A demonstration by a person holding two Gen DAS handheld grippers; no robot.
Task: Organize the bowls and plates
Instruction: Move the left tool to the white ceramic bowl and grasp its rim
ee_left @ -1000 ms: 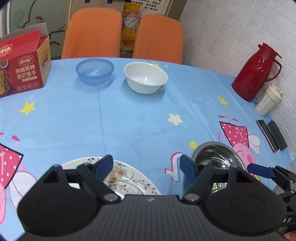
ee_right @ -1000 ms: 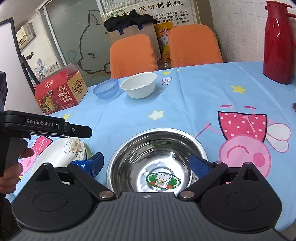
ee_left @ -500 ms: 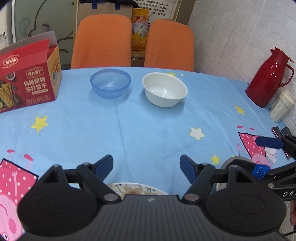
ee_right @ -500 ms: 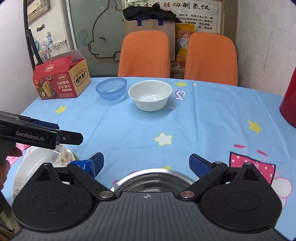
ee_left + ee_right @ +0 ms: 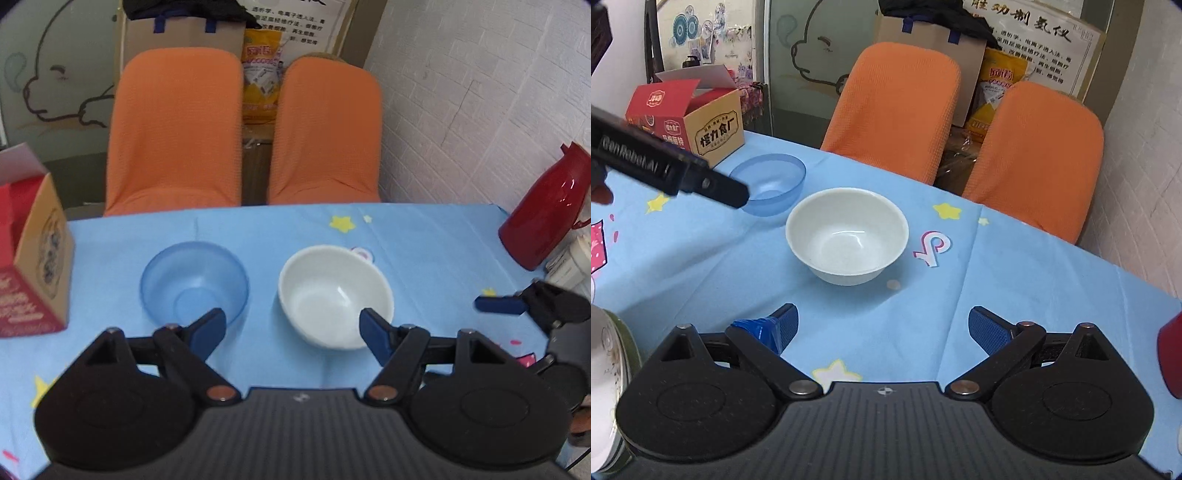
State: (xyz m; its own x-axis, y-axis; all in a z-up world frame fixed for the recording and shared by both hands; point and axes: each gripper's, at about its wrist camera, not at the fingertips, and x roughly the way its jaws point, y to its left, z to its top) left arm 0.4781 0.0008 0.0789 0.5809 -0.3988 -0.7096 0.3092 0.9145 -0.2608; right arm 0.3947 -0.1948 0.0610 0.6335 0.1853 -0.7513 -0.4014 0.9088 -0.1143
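Both the left gripper and right gripper, fingers spread and empty, approach the white bowl; next, probably, grasping its rim, blue bowl just beside.

Two orange chairs are standing at the far edge of the blue cartoon tablecloth. A red biscuit carton is sitting far left, and a red thermos jug is standing right, beside the white brick wall.
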